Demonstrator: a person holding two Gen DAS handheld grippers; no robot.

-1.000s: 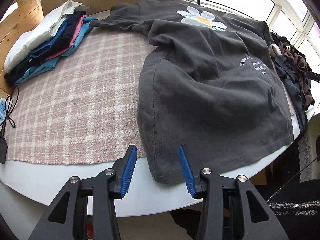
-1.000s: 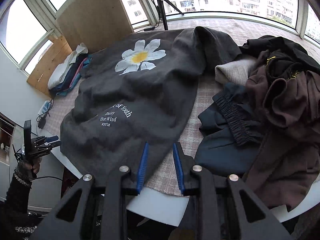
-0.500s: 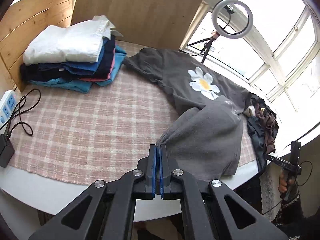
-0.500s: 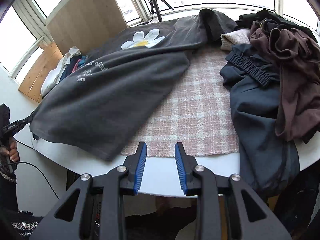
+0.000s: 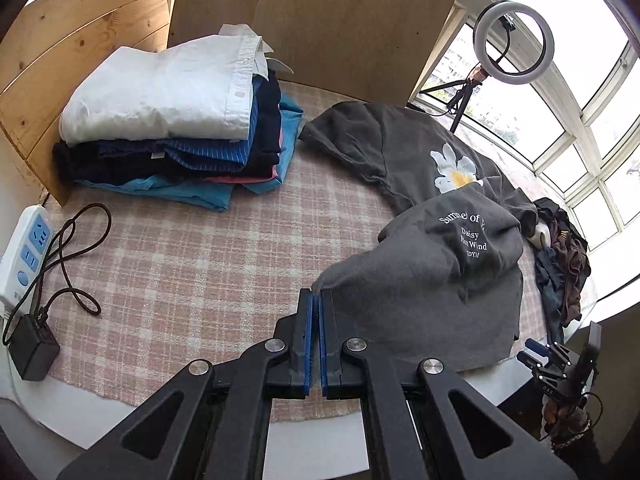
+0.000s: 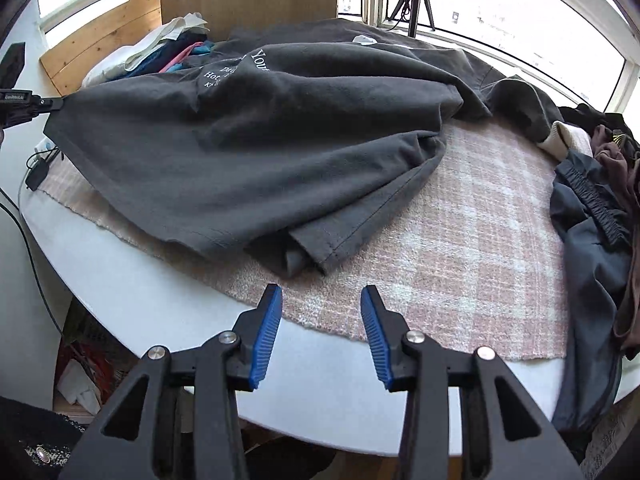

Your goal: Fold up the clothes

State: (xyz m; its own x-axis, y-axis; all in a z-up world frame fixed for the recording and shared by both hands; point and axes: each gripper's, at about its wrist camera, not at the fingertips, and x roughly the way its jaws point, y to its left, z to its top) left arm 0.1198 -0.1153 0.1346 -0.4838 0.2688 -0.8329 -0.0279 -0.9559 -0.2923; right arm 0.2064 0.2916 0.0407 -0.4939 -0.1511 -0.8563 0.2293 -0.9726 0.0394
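The left claw is pressed together on a bottom corner of the dark grey T-shirt, holding that corner lifted above the checked cloth so the fabric drapes away from it in a soft ridge. The right claw is spread and holds nothing, hovering over the near edge of the round surface, just short of the shirt's other bottom corner.

The shirt lies across the middle of the surface, half turned over on itself, with the daisy print at the far side and the white lettering on the raised fold. It looks like thick, limp cotton: light enough for one pinch, not slippery, but apt to sag and bunch wherever it is unsupported. The hem corners look like the best places to hold, since the stitched edge gives a firm bite; the free corner in front of the right claw is doubled, so both layers probably need catching.

How much cloth sits between the left claw's pads is hidden. The far sleeve and collar are buried in folds, and the lettering is partly cut off. The unfolded heap at the right runs out of view, so its pieces cannot be counted. The folded stack stands well apart.
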